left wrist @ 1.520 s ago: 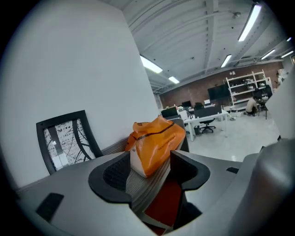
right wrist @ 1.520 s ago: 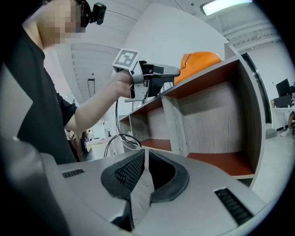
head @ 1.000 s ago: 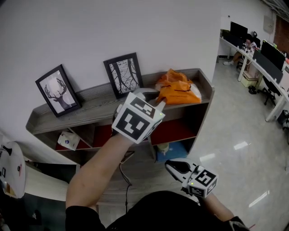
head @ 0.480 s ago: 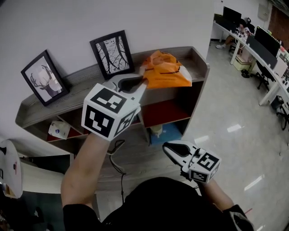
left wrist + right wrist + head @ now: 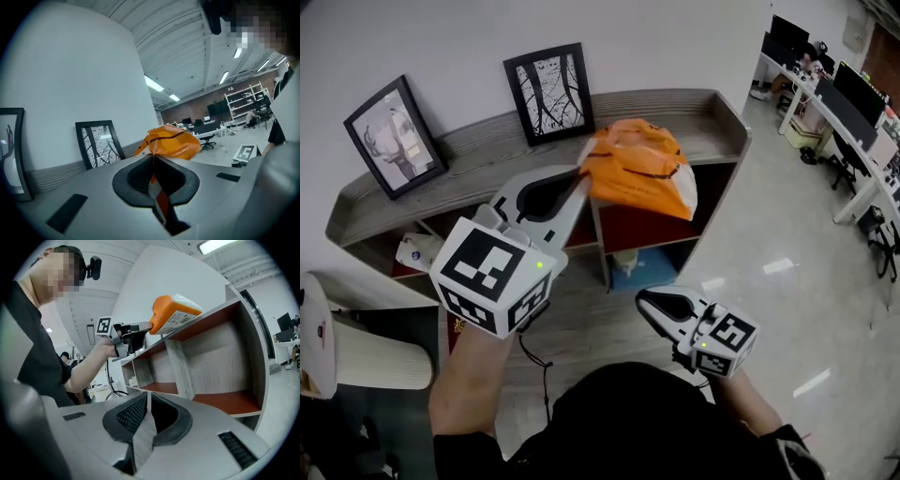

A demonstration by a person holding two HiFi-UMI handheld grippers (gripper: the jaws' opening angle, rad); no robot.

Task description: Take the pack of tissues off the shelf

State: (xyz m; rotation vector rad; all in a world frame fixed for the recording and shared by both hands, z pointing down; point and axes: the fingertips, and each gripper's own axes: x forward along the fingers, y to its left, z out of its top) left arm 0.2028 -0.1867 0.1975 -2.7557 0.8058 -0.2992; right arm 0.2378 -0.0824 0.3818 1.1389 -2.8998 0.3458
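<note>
The left gripper is clamped shut on the pack of tissues. Its two dark pads pinch a fold of the wrapper at the pack's left corner, and the left gripper view shows a strip of orange film squeezed between the jaws. The gripper points roughly level toward the wall, with its marker cube nearest the person.

The pack is a soft, puffy bundle in bright orange plastic, creased and crumpled. A thin dark line runs across its upper face, and there is a pale, printed patch on its underside and lower right end. It is at the front edge of the top board of the shelf, about over the middle upright, and reaches partly out past that edge above the red-floored compartments. Whether its underside touches the board I cannot tell.

Along the back edge of the top board two black-framed pictures lean on the wall. A tree-branch print stands near the pack and a second picture toward the left end.

The right gripper is low in front of the shelf, well apart from the pack, its jaws together on nothing.
</note>
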